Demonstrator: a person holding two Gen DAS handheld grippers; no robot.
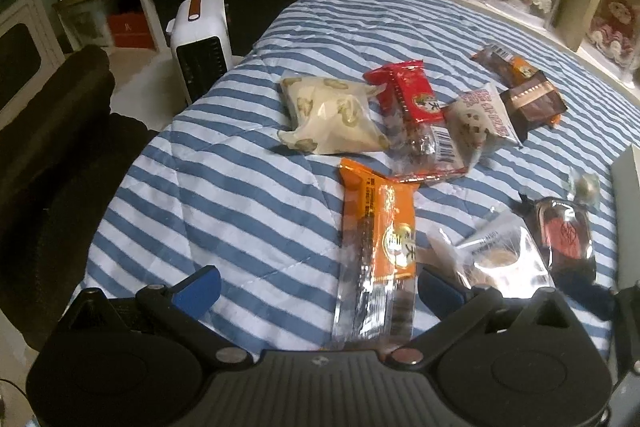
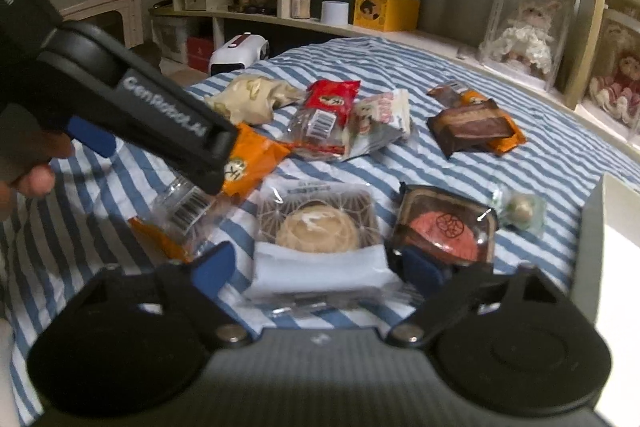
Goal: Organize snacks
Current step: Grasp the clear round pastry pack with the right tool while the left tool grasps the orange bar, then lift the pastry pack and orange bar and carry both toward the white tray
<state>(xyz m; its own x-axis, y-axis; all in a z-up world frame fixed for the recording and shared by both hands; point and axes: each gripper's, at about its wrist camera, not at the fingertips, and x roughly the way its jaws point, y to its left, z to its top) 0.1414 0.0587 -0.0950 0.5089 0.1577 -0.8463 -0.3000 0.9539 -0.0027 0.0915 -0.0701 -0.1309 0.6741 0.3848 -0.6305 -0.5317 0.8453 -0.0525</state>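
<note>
An orange snack pack [image 1: 380, 247] lies lengthwise on the striped quilt [image 1: 224, 195], between the wide-apart fingers of my open left gripper [image 1: 318, 293]. In the right wrist view, one of that gripper's black fingers [image 2: 168, 107] reaches over the same orange pack [image 2: 252, 163]. My right gripper [image 2: 316, 269] is open too. Its blue pads flank a clear pack holding a round pastry [image 2: 316, 231]. A dark pack with a red disc [image 2: 444, 227] touches the right pad.
Further back lie a cream bag [image 1: 328, 115], a red pack [image 1: 408, 95], a white printed pack [image 1: 480, 115], brown packs [image 1: 532, 99] and a small wrapped ball [image 2: 520, 211]. A white box wall [image 2: 592, 247] stands at right. A white heater [image 1: 200, 43] and a black chair [image 1: 52, 147] stand left.
</note>
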